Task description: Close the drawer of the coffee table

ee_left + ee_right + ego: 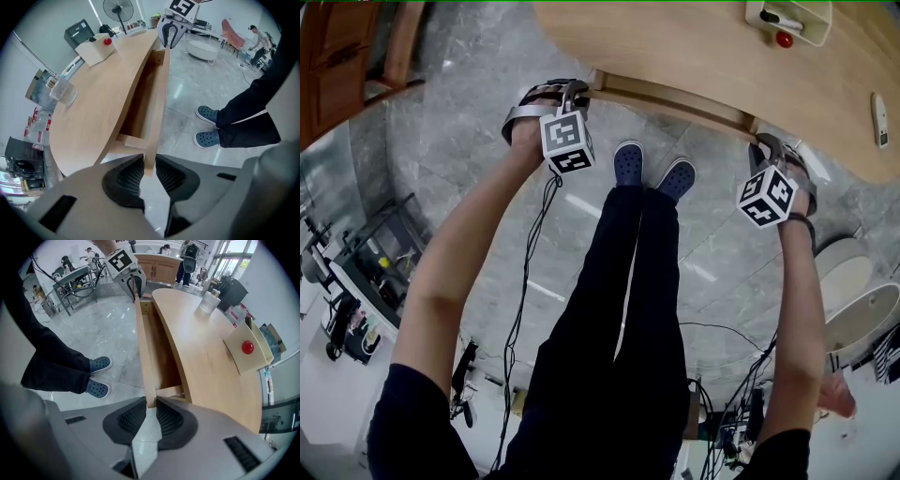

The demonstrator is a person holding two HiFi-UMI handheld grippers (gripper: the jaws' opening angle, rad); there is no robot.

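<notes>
Our left claw (149, 169) pinches the left end of the drawer front (158, 89). The drawer (673, 97) juts part-open from under the tabletop (675, 42) at twelve o'clock. Our right claw (151, 409) seems to pinch the right end. We should push both ends evenly toward twelve, avoiding skew.

Left gripper (149, 169): clamped on drawer front (159, 98)
Right gripper (168, 35): at far end
Coffee table (93, 98): drawer front standing out
</notes>
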